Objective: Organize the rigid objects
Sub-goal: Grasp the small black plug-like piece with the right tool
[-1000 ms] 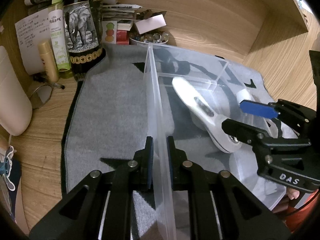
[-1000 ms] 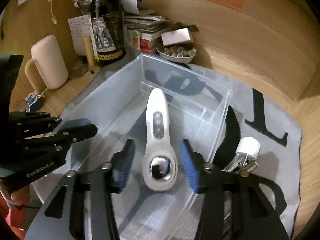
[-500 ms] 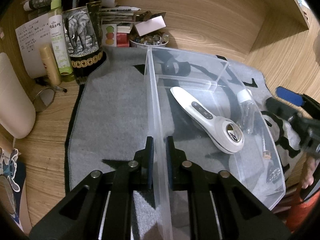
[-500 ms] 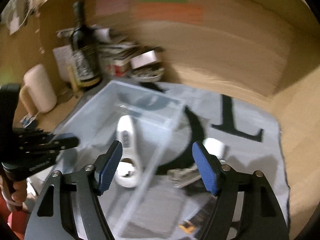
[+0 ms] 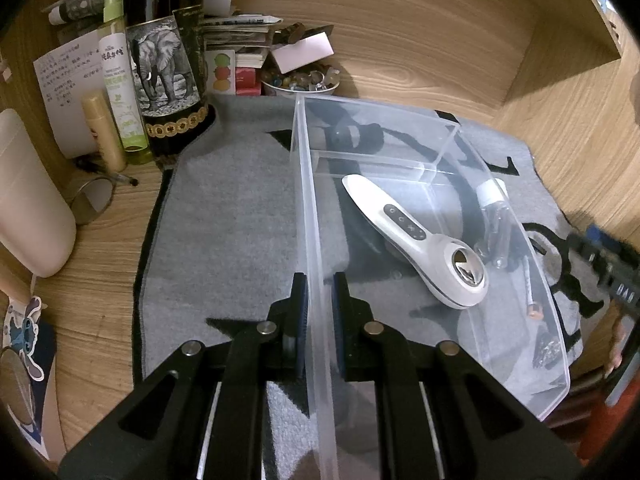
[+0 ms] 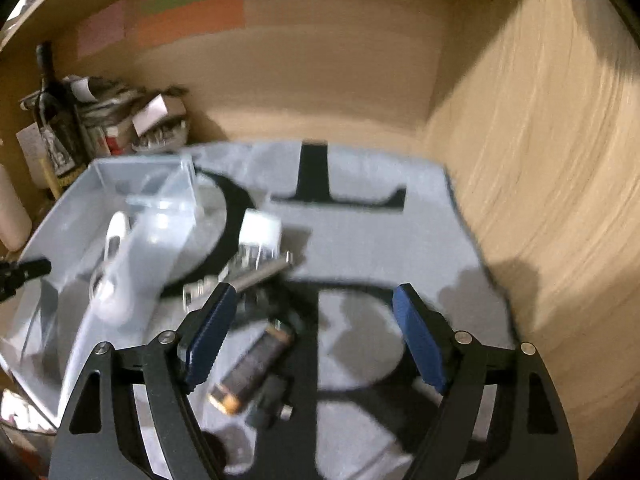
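A clear plastic bin [image 5: 308, 184] stands on a grey mat [image 5: 224, 220]. My left gripper [image 5: 319, 312] is shut on the bin's near left wall. A white handheld device [image 5: 416, 240] lies inside the bin, also visible in the right wrist view [image 6: 114, 264]. My right gripper [image 6: 316, 328] is open and empty, to the right of the bin above the mat. Below it lie a black and orange battery [image 6: 252, 372], a small clear bottle with a white cap [image 6: 260, 236] and a metal pen-like item [image 6: 260, 276]. The right wrist view is blurred.
A dark bottle with an elephant label [image 5: 168, 68], a green spray bottle [image 5: 120, 72], a bowl of stones [image 5: 300, 80], papers and a beige cylinder [image 5: 28, 208] crowd the back left. Wooden walls [image 6: 540, 140] close the back and right.
My right gripper let go of the white device in the bin, pulled out and swung right over the mat. My left gripper kept its hold on the bin wall.
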Demonstrator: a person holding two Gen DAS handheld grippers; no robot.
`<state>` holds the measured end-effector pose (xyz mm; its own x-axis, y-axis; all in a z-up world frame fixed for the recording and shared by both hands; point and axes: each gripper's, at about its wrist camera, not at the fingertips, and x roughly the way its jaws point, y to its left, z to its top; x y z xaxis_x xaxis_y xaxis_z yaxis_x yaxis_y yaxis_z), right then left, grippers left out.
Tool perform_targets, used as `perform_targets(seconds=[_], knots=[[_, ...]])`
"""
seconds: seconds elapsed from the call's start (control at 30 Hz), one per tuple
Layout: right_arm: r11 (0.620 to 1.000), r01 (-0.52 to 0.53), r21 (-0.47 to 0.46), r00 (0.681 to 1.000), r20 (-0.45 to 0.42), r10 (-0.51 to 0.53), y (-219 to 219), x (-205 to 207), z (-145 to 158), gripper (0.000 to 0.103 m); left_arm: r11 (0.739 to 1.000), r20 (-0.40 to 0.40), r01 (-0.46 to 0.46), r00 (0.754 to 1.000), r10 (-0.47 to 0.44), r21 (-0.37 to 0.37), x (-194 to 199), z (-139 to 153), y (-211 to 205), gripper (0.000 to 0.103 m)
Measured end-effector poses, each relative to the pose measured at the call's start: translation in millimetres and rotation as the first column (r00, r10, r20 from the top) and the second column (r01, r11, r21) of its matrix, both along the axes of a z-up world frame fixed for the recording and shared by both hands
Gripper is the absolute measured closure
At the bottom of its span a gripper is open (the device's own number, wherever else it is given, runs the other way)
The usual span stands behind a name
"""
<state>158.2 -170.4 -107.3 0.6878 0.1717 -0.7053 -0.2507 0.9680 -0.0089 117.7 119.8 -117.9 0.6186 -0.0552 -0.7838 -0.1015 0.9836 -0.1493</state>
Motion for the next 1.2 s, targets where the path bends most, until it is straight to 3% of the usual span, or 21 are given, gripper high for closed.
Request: perform_targets(seconds=[0.37,0.57,0.77,0.83,1.2], knots=[[1.0,-0.01,0.022,0.985,-0.172,0.014,-15.0,-18.0,-41.9,0.025,1.0,-0.007,-0.007,1.0,0.007,0.015,0.3,-0.4,-3.1,0.091],[0.998,-0.058,-0.016,0.982,-0.18,0.054,-3.3,-21.3,-57.4,0.025,1.0,-0.007,-0.01,1.0,0.01,0.012,0.6,-0.6,-3.1,0.091],[1.0,-0.031,0.004,0.986,-0.163,0.031,-12.6,-21.1,-57.0,0.057,1.0,-0.004,-0.013,1.0,0.013,0.01,0.1,-1.1,-2.8,0.091],[1.0,-0.025,0.004,0.986,-0.162,0.025,-15.5,-20.3,-56.8,0.076,1.0,-0.004,-0.014,1.0,0.014,0.008,0.3,-1.0,-2.9,0.091],[0.999,0.002,0.042,0.99,-0.142,0.004,-20.2,-13.7,-43.4,0.079,1.0,-0.006,-0.013,1.0,0.013,0.009,0.3,-0.9,-3.5,0.091]])
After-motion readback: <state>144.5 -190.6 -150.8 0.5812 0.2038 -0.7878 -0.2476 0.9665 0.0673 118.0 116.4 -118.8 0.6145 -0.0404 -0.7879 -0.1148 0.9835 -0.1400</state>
